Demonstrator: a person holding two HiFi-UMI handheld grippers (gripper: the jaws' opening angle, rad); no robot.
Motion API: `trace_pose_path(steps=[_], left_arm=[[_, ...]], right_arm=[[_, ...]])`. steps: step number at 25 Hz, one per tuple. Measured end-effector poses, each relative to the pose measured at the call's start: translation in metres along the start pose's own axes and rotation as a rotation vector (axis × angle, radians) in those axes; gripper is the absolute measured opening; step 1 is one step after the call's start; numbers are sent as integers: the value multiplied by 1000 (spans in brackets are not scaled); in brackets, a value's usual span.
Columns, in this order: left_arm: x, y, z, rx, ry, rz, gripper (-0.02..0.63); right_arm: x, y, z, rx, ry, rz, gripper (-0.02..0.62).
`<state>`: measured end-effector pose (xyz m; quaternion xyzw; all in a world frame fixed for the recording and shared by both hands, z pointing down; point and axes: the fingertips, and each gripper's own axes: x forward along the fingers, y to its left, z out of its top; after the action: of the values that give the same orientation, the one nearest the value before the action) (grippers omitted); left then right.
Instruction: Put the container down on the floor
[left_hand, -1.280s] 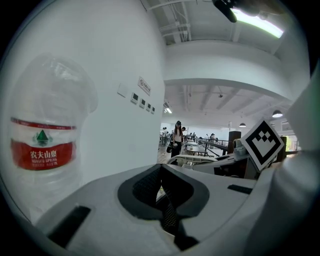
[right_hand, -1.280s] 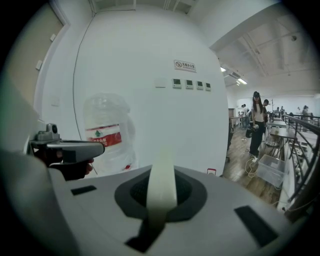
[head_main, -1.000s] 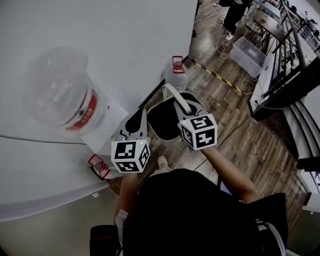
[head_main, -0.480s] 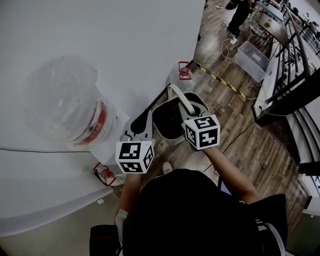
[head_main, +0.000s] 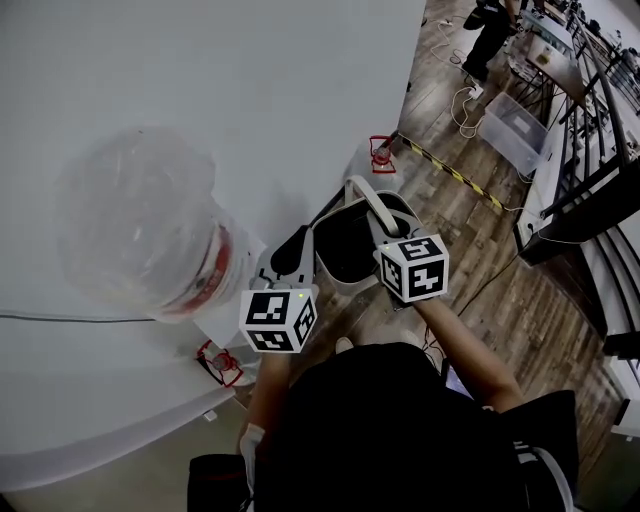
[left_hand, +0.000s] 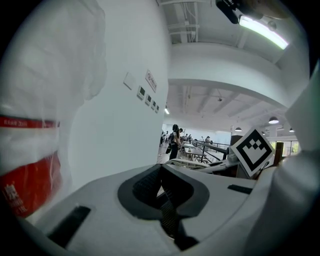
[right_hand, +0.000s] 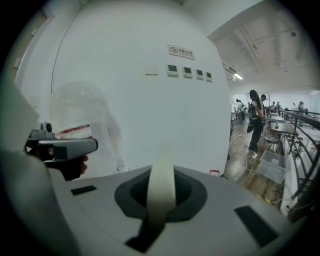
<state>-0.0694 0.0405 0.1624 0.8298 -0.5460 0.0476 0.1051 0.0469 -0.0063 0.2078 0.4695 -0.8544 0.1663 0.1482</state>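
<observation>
The container (head_main: 336, 284) is a pale bucket with a dark inside, held above the wooden floor in the head view. Its pale handle (head_main: 366, 198) arches up, and my right gripper (head_main: 384, 228) is shut on it. In the right gripper view the handle (right_hand: 161, 185) runs as a strip between the closed jaws of the right gripper (right_hand: 160, 202). My left gripper (head_main: 304, 246) meets the container's left rim. In the left gripper view the left gripper (left_hand: 165, 200) has its dark pads closed, with a thin pale edge between them.
A big water bottle (head_main: 140, 230) wrapped in plastic, with a red label, stands left against the white wall. A jug with a red cap (head_main: 380, 152) sits by the wall ahead, another red cap (head_main: 220, 362) near my feet. A clear bin (head_main: 515, 120), striped floor tape (head_main: 450, 170) and railings lie right.
Both grippers have carried the container along the wall toward the red-capped jug. Both grips look the same as before.
</observation>
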Motion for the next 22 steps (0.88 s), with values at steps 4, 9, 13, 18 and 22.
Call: trace_pose_path(steps=[4,9,13,18,22], left_arm=[[6,0,-1,-13,2,-19,15],[17,-4,1,-12,4,-26,15],[25,-2,-9,-19,6,-21,15],[29,12,-13,-45,-18,39,15],[43,14,-10,-73,-26,73,15]], right_arm=[[5,0,0,-1,1,1,28],[8,-7,5,-7,0,5,28],[21,-17,-1,-19,14,12,28],[35,-22,1,-45,21,41,28],[47,-30,12,-64,25,74,28]])
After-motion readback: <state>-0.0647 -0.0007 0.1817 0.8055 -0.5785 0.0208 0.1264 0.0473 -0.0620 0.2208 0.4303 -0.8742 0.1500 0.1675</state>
